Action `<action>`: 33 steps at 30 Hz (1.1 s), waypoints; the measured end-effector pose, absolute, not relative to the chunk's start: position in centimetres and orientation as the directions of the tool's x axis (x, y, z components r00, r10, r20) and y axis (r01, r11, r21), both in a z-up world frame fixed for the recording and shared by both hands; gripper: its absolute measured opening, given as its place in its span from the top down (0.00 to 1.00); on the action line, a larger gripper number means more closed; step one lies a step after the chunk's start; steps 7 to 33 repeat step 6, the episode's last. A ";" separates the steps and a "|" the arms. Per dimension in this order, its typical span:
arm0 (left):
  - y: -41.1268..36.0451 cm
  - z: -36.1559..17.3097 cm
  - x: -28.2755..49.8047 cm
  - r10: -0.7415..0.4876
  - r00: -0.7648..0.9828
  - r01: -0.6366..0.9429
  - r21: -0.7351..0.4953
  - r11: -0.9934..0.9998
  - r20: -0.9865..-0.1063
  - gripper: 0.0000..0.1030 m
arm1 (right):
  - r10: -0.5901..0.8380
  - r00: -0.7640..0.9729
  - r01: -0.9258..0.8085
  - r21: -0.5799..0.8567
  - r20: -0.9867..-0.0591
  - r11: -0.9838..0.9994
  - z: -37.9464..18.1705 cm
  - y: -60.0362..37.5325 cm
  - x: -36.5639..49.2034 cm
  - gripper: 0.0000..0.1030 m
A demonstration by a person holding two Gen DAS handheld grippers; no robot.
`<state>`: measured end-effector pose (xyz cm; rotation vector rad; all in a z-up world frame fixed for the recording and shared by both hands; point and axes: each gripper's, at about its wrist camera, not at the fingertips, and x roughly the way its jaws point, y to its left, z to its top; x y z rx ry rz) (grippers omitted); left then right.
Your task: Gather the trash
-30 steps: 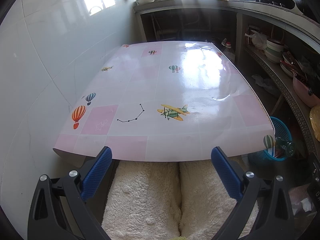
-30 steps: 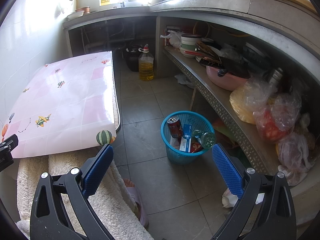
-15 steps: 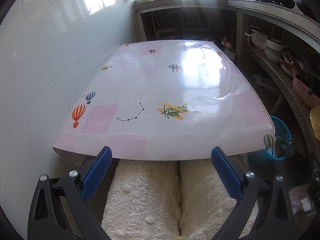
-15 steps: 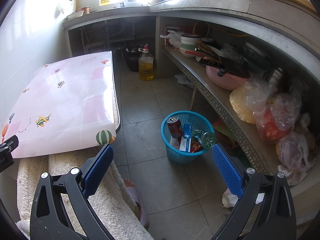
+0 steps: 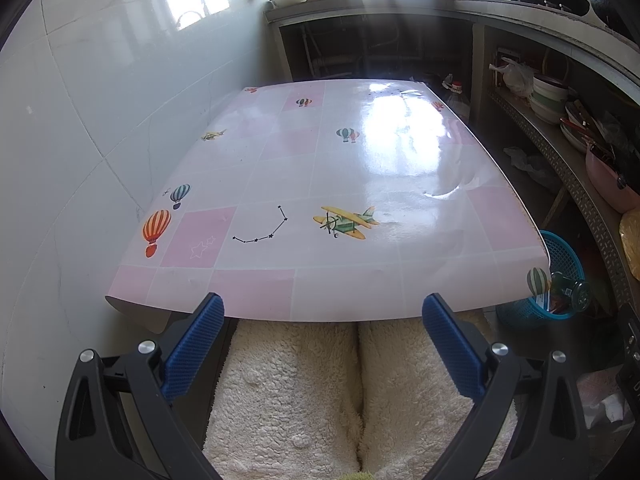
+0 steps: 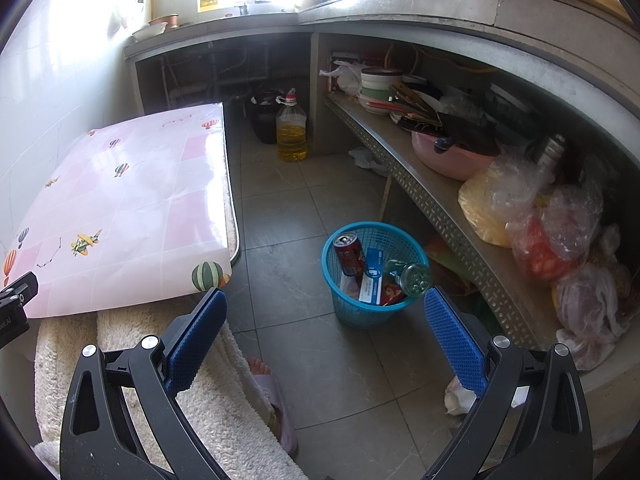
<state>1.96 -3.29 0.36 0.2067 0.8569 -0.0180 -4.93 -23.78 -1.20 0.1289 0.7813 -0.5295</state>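
Observation:
A blue plastic basket (image 6: 414, 254) stands on the tiled floor right of the table. Inside it are a red can (image 6: 349, 254), a blue and white carton (image 6: 372, 276) and a clear green glass bottle (image 6: 412, 278). My right gripper (image 6: 322, 308) hovers open above the floor just in front of the basket, nothing between its blue pads (image 6: 454, 338). My left gripper (image 5: 322, 312) is open at the near edge of the pink patterned table (image 5: 320, 184), holding nothing. The basket (image 5: 560, 256) also shows at the table's right corner in the left wrist view.
A low metal shelf (image 6: 420, 192) on the right holds bowls, a pink basin (image 6: 452, 154) and plastic bags (image 6: 552, 232). An oil jug (image 6: 292, 132) stands on the floor by the counter. A person's fleece-covered legs (image 5: 320, 392) and slippered foot (image 6: 272, 392) are below the grippers. Crumpled paper (image 6: 460, 394) lies at lower right.

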 end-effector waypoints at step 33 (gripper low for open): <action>-3.2 0.4 2.2 0.065 0.653 0.103 0.173 0.979 -0.755 0.05 | -0.406 0.588 0.500 -0.081 -0.700 0.862 -1.2 -23.8 -5.0 0.08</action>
